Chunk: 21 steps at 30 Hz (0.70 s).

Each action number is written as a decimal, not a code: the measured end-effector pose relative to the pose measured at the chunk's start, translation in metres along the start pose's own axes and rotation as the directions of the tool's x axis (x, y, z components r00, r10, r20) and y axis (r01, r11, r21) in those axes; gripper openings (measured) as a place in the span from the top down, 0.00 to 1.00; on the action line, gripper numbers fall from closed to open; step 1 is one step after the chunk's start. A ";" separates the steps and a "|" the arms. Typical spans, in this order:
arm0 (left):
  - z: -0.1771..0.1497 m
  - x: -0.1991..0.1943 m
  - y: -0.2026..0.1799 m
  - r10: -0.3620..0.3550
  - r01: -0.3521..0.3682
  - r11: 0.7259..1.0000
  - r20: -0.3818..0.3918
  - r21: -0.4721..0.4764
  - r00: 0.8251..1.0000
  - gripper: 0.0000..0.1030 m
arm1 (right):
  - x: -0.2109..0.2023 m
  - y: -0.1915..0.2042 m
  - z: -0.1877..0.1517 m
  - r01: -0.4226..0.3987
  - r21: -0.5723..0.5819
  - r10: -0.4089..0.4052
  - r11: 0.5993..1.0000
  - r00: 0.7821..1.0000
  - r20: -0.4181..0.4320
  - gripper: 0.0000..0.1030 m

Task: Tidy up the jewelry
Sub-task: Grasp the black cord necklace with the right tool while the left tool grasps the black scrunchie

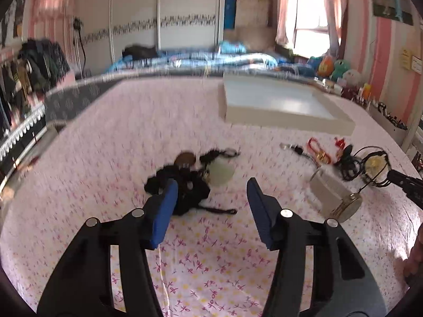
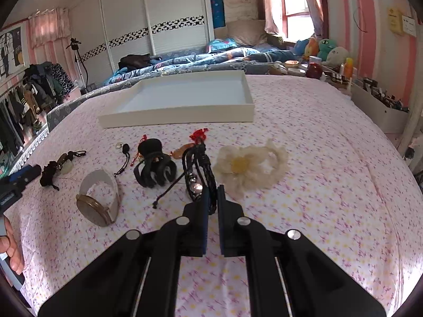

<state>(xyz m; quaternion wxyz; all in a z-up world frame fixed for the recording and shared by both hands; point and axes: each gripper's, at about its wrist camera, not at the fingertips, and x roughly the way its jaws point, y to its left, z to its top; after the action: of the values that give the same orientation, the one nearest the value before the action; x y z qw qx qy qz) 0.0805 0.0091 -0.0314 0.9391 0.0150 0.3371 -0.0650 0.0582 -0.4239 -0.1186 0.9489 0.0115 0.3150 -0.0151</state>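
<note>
In the right wrist view my right gripper [image 2: 212, 196] is shut on the near end of a black braided bracelet [image 2: 197, 166] with silver beads, which lies on the pink floral bedspread. In the left wrist view my left gripper [image 1: 211, 198] is open just above a black cord necklace [image 1: 182, 185] with a pale jade disc [image 1: 220, 174] and a brown bead. Its left pad [image 1: 164, 206] overlaps the black bundle, and the right pad stands clear of it. The same necklace [image 2: 56, 169] lies at the far left of the right wrist view. The white tray [image 2: 185, 116] sits empty behind the jewelry.
Between the two grippers lie a gold watch with a white strap [image 2: 97, 200], a black claw clip [image 2: 154, 169], a small black cord charm [image 2: 125, 155] and a red knot charm [image 2: 199, 133]. A cream flower hair band [image 2: 248, 169] lies right of the bracelet. Shelf clutter lines the right wall.
</note>
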 end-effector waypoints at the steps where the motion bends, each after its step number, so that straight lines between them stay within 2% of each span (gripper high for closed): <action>1: -0.001 0.004 0.002 -0.002 0.002 1.000 -0.020 -0.007 1.000 0.48 | -0.001 -0.002 -0.001 -0.003 0.004 0.003 1.000 1.000 0.000 0.94; 5: -0.003 0.020 0.011 -0.017 0.012 0.999 -0.094 -0.051 0.995 0.50 | -0.001 -0.004 -0.002 -0.010 0.013 0.010 1.000 1.000 0.004 0.94; 7: -0.004 0.024 0.012 -0.023 0.017 0.998 -0.106 -0.059 0.994 0.66 | -0.001 -0.004 -0.002 -0.012 0.012 0.012 1.000 1.000 0.009 0.94; 8: -0.005 0.026 0.013 -0.028 0.020 0.998 -0.115 -0.063 0.993 0.69 | -0.001 -0.004 -0.002 -0.013 0.012 0.013 1.000 1.000 0.008 0.94; 10: -0.006 0.027 0.016 -0.033 0.024 0.997 -0.119 -0.079 0.992 0.84 | -0.001 -0.005 -0.002 -0.016 0.016 0.016 1.000 1.000 0.012 0.94; 13: -0.006 0.023 0.020 -0.048 0.037 0.994 -0.106 -0.106 0.993 0.94 | -0.002 -0.007 -0.002 -0.020 0.022 0.019 1.000 1.000 0.020 0.94; 21: -0.005 -0.002 0.019 -0.038 0.036 0.996 -0.023 -0.082 0.999 0.98 | -0.009 -0.009 -0.004 -0.015 0.019 0.014 1.000 0.999 0.037 0.94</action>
<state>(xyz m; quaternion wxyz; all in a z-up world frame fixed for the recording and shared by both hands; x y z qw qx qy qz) 0.0782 0.0289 -0.0346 0.9334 -0.0289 0.3510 -0.0685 0.0487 -0.4327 -0.1168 0.9544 0.0224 0.2974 -0.0114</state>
